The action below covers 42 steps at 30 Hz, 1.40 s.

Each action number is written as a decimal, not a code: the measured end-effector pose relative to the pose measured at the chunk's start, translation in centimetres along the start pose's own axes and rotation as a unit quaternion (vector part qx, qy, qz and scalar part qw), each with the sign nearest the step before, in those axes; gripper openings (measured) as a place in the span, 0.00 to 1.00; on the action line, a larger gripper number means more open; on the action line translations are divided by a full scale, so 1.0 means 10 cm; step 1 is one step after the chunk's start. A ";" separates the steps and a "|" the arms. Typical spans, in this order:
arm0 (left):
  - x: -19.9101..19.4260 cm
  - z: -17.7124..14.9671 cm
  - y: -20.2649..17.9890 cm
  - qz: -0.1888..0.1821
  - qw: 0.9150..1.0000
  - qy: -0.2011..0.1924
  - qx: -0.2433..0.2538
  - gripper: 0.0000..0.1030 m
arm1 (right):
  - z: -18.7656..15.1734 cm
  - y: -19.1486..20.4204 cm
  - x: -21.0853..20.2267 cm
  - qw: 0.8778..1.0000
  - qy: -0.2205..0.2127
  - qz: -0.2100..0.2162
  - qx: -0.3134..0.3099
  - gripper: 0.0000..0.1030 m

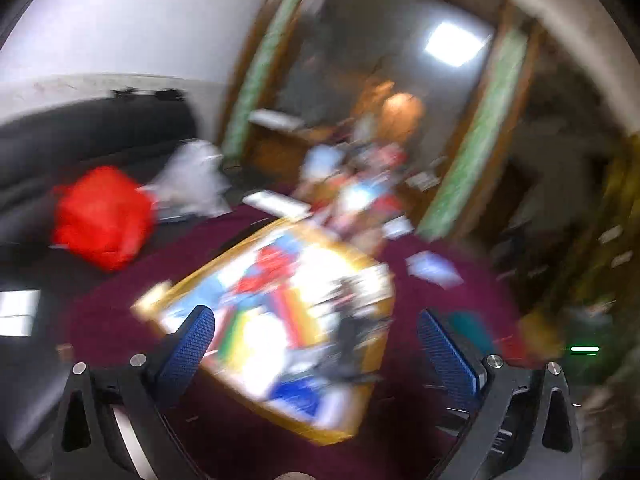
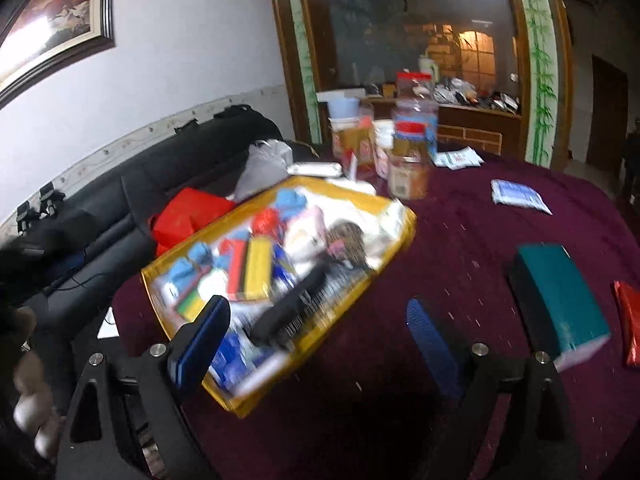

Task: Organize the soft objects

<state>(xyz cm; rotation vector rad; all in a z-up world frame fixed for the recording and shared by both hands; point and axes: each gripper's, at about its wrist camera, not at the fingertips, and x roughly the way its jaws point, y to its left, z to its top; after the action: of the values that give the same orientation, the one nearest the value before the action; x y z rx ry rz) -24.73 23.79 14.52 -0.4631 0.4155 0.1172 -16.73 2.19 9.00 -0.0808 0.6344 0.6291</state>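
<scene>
Both our grippers hang over the counter [image 2: 480, 216] w/ nothing between the blue pads: left gripper [image 1: 316, 340] spread wide, right gripper [image 2: 320, 328] likewise released, jaws well apart. Prob. held high and back so we get an overview before committing to anything.

The soft stuff sits in the yellow tray [image 2: 404, 236], which lies on the maroon cloth near the counter's sofa-side edge: blue sponges [image 2: 200, 254], a red/yellow sponge block [image 2: 250, 268], pink plush-looking thing [image 2: 310, 232]. A black brush [image 2: 294, 304] lies across them, so not all contents are soft. Left view is too blurred to sort items.

Outside the tray: teal box [image 2: 560, 296] near the right gripper, jars [image 2: 412, 140] at the back. Tray being full fits either a source pile or a finished gather; can't tell which.
</scene>
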 end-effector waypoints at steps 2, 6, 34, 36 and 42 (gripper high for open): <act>0.14 -0.08 -0.08 0.081 0.996 0.016 0.021 0.99 | -0.09 -0.07 -0.03 1.000 0.003 -0.011 -0.004 0.87; 0.15 -0.25 -0.22 0.161 0.985 0.003 0.067 0.99 | -0.23 -0.11 -0.04 1.000 0.008 -0.026 -0.016 0.87; 0.31 -0.38 0.12 0.246 0.968 0.034 0.041 0.99 | -0.50 0.57 0.28 0.990 0.074 -0.026 -0.121 0.87; 0.31 -0.40 0.14 0.247 0.967 0.037 0.040 0.99 | -0.51 0.60 0.29 0.989 0.076 -0.025 -0.123 0.87; 0.33 -0.42 0.19 0.247 0.967 0.045 0.039 0.99 | -0.51 0.59 0.28 0.990 0.077 -0.022 -0.115 0.87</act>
<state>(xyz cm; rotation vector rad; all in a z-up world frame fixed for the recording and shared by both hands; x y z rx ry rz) -23.64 23.57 8.96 -0.2804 0.6176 0.5633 -21.03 7.15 3.97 -0.3605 0.7050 0.6551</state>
